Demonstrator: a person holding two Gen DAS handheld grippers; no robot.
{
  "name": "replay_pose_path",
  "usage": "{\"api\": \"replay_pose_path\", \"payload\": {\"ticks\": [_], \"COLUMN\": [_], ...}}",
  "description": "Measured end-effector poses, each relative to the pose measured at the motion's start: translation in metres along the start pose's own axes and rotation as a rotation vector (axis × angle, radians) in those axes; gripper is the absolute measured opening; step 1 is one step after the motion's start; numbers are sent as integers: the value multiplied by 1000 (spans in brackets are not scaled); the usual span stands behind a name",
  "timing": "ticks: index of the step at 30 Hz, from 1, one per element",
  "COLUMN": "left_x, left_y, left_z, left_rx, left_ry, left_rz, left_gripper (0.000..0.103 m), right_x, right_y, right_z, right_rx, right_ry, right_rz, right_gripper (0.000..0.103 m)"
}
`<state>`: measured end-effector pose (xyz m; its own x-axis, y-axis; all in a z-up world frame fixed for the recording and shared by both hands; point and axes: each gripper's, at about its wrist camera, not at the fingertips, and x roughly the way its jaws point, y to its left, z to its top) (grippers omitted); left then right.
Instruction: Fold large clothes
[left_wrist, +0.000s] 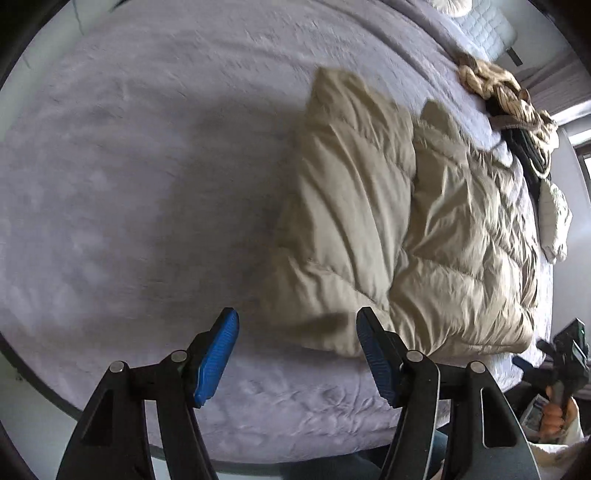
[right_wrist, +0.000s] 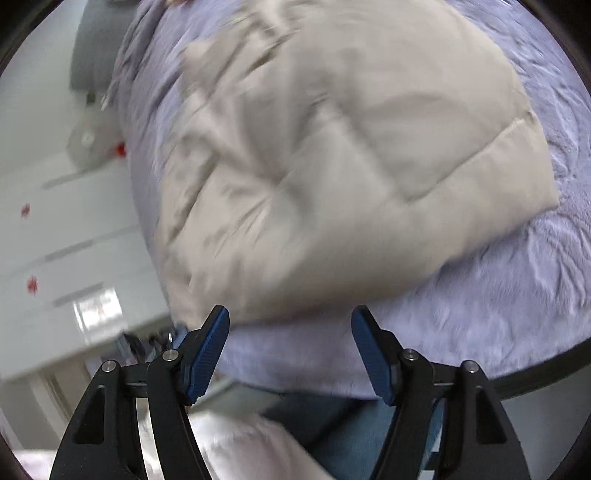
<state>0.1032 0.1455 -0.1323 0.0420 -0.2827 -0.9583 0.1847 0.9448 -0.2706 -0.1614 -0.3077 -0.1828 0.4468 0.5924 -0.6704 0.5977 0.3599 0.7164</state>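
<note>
Both claws stand wide open and hold nothing. Left claw (left_wrist: 297, 350) hangs over the near edge of the bed (left_wrist: 129, 184), pads clear of cloth; right claw (right_wrist: 290, 349) likewise, with bare blanket showing between its blue pads.

Risks as I judge them:
- The beige puffy jacket (left_wrist: 388, 221) is thick and slippery. Its folded halves look springy and could creep open once left alone.
- If I close a claw on only the outer shell, the filling may slide and the fold skew.
- The near hem lies close to the bed's edge; a pull toward me could drag the bundle off.
- Both views are smeared by motion, so I cannot place the hem finely. A grab now might catch the blanket instead.

Position: from the left claw, the jacket lies just ahead and to the right, its near corner just beyond the right pad. From the right claw, the jacket (right_wrist: 351, 147) lies directly ahead, filling most of the view, its near edge just above the pads. A heap of other clothes (left_wrist: 509, 99) sits far beyond.
</note>
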Motion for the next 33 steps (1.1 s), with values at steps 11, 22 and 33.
{"api": "replay_pose_path", "payload": {"ticks": [11,22,33], "left_x": [-13,70,79], "left_y": [-33,-65,-64], "left_z": [51,89,99], "left_rx": [57,98,126], "left_ry": [-100,-50,-16], "left_rz": [17,160,163], "left_gripper": [67,67,73], "right_x": [26,30,21], "right_y": [105,111,43], "right_z": [-43,8,64], "right_rx": [-253,-409,-229], "right_ry": [59,-226,-232], "right_rz": [-15,-607,-631], "right_gripper": [72,17,13]}}
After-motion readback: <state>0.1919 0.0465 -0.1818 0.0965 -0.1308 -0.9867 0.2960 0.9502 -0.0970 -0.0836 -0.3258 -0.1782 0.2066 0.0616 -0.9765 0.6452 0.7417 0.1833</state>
